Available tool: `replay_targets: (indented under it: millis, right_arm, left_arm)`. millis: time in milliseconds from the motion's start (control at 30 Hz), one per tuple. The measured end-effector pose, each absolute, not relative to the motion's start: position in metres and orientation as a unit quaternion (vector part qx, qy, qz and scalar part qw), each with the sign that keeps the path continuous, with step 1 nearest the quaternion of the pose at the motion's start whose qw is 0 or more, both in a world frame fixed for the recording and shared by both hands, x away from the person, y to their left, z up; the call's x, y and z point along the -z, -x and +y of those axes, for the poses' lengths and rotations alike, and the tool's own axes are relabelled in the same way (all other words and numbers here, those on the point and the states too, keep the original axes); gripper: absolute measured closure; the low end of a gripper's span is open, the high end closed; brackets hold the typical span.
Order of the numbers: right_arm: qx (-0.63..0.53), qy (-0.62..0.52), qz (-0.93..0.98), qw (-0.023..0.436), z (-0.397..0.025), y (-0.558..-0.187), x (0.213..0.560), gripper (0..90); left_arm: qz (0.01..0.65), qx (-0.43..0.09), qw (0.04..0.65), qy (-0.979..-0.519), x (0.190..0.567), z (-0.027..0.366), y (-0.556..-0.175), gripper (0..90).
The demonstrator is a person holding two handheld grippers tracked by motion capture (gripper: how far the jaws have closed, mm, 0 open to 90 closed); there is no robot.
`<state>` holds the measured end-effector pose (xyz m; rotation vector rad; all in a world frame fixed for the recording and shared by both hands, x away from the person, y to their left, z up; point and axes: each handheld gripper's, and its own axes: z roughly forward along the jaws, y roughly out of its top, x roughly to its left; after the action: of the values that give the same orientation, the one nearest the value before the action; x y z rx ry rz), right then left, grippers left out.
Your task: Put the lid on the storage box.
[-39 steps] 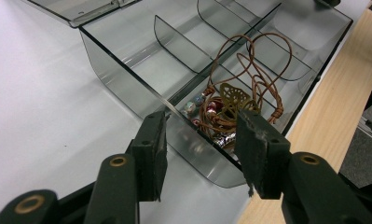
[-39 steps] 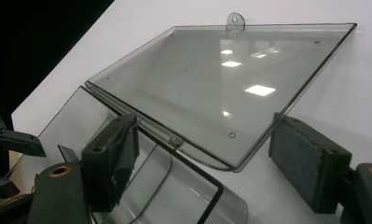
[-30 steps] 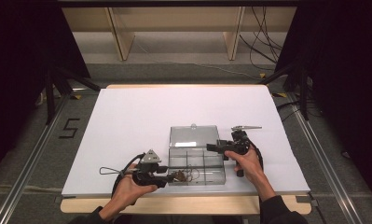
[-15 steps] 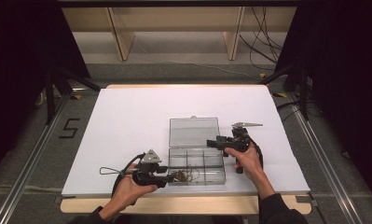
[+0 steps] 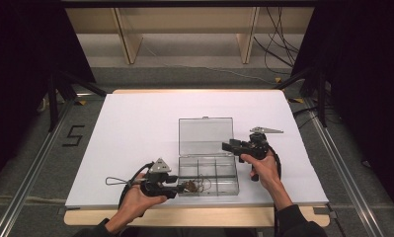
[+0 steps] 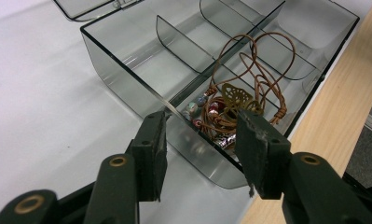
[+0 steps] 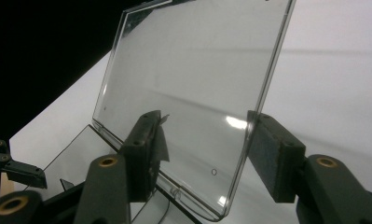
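Note:
A clear compartment box [image 5: 234,174] sits near the table's front edge with its lid [image 5: 206,136] swung up and back. A brown cord necklace [image 5: 197,186] with beads and a gold pendant lies in the box's front left compartment [image 6: 127,74]. My left gripper [image 5: 180,188] hovers open at that corner, its jaws just short of the necklace [image 6: 235,100] and nothing between them [image 6: 200,135]. At the lid's right edge my right gripper [image 5: 225,145] is open. The tilted lid [image 7: 193,70] has its free edge between the jaws [image 7: 204,140], unclamped.
The white table top [image 5: 135,128] spreads wide to the left of and behind the box. A bare wooden strip [image 5: 194,215] runs along the front edge. Wooden shelving [image 5: 184,29] and loose cables [image 5: 278,54] lie beyond the table, with dark curtains at both sides.
The lid has swung further up and back, showing taller from above. My right gripper stayed at its right edge, drifting slightly. The left gripper has hardly moved.

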<state>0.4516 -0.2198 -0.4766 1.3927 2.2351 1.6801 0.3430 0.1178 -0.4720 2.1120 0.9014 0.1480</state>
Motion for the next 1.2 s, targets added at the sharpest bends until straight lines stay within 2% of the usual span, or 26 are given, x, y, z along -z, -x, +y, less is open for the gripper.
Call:
replay_targets:
  millis: [300,467,533,700,767,867,1000,1033,1200]
  right_arm:
    - [-0.55,-0.423,0.719,0.036,-0.222,-0.45,0.468,60.7]
    - [-0.562,-0.412,0.716,0.041,-0.223,-0.449,0.464,64.8]
    - [-0.558,-0.42,0.715,0.035,-0.222,-0.446,0.459,65.5]
    - [-0.565,-0.396,0.721,0.057,-0.224,-0.446,0.455,67.1]
    - [-0.568,-0.409,0.713,0.043,-0.222,-0.441,0.451,68.0]
    - [-0.57,-0.386,0.722,0.071,-0.224,-0.443,0.45,68.0]
    - [-0.572,-0.383,0.723,0.065,-0.224,-0.44,0.447,67.7]
    - [-0.571,-0.398,0.716,0.049,-0.223,-0.436,0.445,67.8]
    - [-0.577,-0.369,0.725,0.079,-0.225,-0.434,0.441,67.6]
  left_arm:
    - [0.355,-0.061,0.408,-0.839,0.472,0.118,-0.343,53.2]
    - [0.355,-0.061,0.408,-0.839,0.472,0.118,-0.343,53.2]
    - [0.353,-0.061,0.408,-0.84,0.472,0.118,-0.343,53.2]
    - [0.363,-0.058,0.411,-0.834,0.472,0.117,-0.342,53.3]
    - [0.359,-0.058,0.412,-0.835,0.472,0.118,-0.342,53.4]
    - [0.362,-0.059,0.412,-0.834,0.472,0.118,-0.342,53.4]
    - [0.359,-0.059,0.414,-0.834,0.472,0.118,-0.341,53.6]
    - [0.36,-0.059,0.415,-0.833,0.472,0.118,-0.341,53.6]
    - [0.36,-0.058,0.416,-0.833,0.472,0.119,-0.341,53.8]
